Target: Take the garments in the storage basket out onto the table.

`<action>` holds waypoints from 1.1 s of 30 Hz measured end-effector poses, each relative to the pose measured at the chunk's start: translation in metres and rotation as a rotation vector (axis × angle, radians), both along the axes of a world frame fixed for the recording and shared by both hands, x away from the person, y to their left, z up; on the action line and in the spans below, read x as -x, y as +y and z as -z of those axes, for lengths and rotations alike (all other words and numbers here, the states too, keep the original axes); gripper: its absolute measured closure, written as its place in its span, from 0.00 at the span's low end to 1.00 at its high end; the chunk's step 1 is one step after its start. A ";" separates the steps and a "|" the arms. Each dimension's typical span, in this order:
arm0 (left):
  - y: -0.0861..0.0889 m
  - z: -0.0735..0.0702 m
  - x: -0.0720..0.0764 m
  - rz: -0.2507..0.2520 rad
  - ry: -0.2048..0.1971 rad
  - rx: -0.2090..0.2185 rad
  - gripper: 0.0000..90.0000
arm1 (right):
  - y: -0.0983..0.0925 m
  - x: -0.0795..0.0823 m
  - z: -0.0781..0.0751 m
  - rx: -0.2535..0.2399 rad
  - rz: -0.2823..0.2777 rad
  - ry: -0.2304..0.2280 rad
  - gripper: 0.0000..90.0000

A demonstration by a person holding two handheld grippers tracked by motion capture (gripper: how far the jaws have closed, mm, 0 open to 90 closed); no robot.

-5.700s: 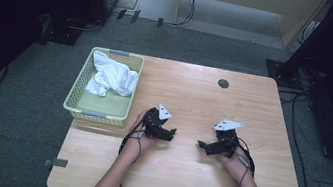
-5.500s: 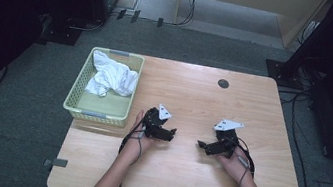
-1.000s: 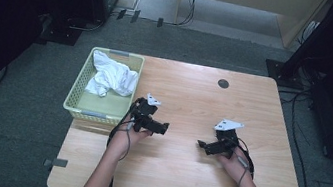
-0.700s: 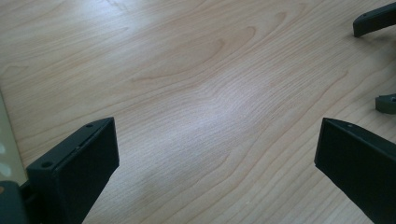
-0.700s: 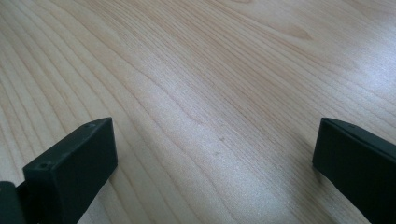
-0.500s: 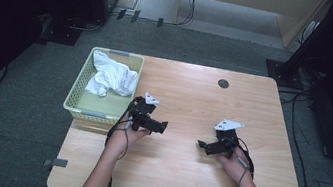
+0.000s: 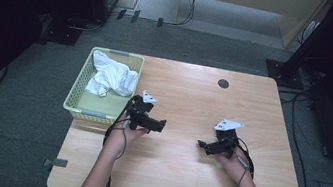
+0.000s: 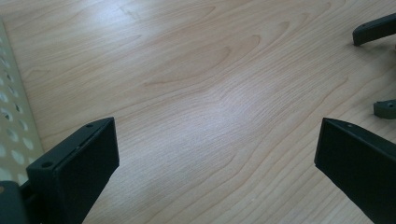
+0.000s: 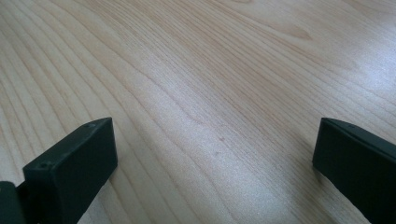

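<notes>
The thing nearest the work is the white cloth, lying crumpled in the far half of the pale green basket that sits at the left edge of the tabletop. The near half of the basket floor is bare.

The left tool sits just beside the basket's right wall, jaws pointing across the tabletop toward the right tool. In the left gripper view its jaws stand wide apart with nothing but wood grain between them, and the basket's perforated wall shows at the left edge. The right tool rests well apart from the basket, near the middle of the tabletop; in the right gripper view its jaws are also spread wide and empty.

By its look, the cloth is light, soft and limp. It should not slip from the pads, and it cannot break, but it will sag, trail and unfold when lifted, so a loose edge could catch on the basket rim. The best hold is probably a raised fold or ridge near the top of the heap, where the jaws can close on several layers at once; a pinch on a single flat corner would likely pull out only one layer. The basket seems light too and may shift or tip if the cloth drags on its wall, so a straight upward lift looks safer.
</notes>
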State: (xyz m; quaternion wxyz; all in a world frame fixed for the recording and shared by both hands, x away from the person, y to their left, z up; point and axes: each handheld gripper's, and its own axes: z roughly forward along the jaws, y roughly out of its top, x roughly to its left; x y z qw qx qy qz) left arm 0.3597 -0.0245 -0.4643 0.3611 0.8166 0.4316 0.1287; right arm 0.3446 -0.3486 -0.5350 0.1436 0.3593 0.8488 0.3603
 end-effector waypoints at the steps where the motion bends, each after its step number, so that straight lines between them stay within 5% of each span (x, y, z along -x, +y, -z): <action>1: 0.001 -0.001 0.000 -0.001 0.001 -0.002 0.00 | 0.000 0.000 0.000 0.000 0.000 0.000 0.00; 33: 0.018 -0.010 0.001 -0.036 -0.022 0.017 0.00 | 0.000 0.000 0.000 0.000 -0.001 -0.001 0.00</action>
